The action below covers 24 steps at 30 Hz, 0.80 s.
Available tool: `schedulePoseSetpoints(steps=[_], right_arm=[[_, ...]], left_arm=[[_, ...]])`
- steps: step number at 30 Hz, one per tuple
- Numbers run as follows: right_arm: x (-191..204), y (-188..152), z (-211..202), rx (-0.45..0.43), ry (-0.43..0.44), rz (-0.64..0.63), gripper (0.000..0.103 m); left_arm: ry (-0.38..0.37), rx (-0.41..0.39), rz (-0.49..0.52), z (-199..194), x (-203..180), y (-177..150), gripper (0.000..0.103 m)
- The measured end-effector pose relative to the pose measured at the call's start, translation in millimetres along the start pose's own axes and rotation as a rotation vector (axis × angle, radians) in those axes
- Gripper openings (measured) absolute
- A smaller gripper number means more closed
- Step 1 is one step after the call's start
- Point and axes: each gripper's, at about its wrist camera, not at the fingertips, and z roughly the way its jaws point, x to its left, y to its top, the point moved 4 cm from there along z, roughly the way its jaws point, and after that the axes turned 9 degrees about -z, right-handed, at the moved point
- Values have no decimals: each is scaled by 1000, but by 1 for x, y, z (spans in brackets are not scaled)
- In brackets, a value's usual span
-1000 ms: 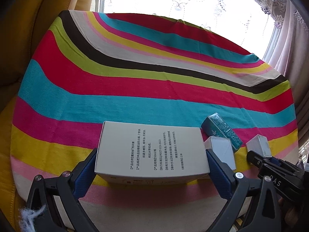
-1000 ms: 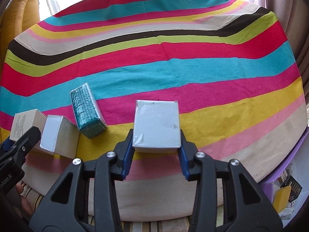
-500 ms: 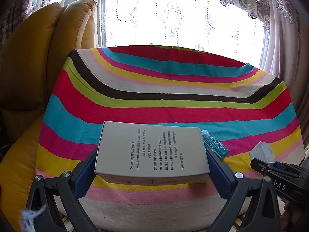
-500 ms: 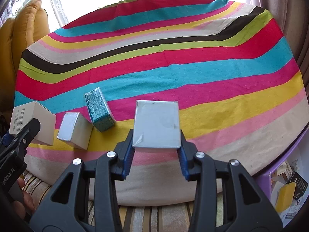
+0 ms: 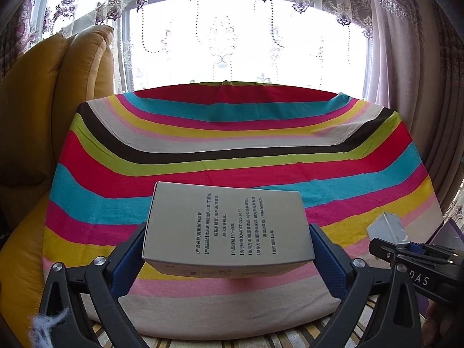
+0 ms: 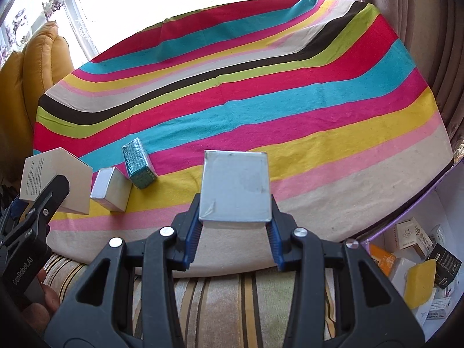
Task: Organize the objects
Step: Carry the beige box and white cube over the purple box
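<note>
Both tongs loaded, carrying step of the organizing task. The left gripper point(image 5: 226, 249) pinches a wide grey box with printed text point(image 5: 227, 226) by its two short ends, the blue pads pressed flat against them; the box sits level between the jaws and appears clear of the striped cloth point(image 5: 232, 150) beyond it. The right gripper point(image 6: 234, 226) pinches a small silvery box point(image 6: 235, 185) across its width, likewise seemingly off the cloth. Ahead and to the left of the right tongs, a second small silvery box point(image 6: 110, 188) and a teal packet point(image 6: 138, 163) lie on the cloth, just beside each other, with the left tongs' box nearer the frame edge. Below and to the right of the right tongs stands a lilac-rimmed bin point(image 6: 406, 203) holding assorted cartons and a yellow sponge-like item. Judged step: transport of two picked items toward a collecting place, probably that bin. The next move calls for swinging each load over the bin's rim, lowering, then spreading the jaws; the two items on the cloth remain to be collected.
</note>
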Motion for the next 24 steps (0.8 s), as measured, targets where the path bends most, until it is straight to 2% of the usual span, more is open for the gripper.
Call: schedulePoseSetpoints(steps=[19,24], right_arm=[[-105,-33,-40,6,-105,143,45],[-134,-44,-49,15,-146,176,45]], left_arm=[[-157,18,148,-9,-94,-12,103],[-226,36,202,-15,-127,-15,103]])
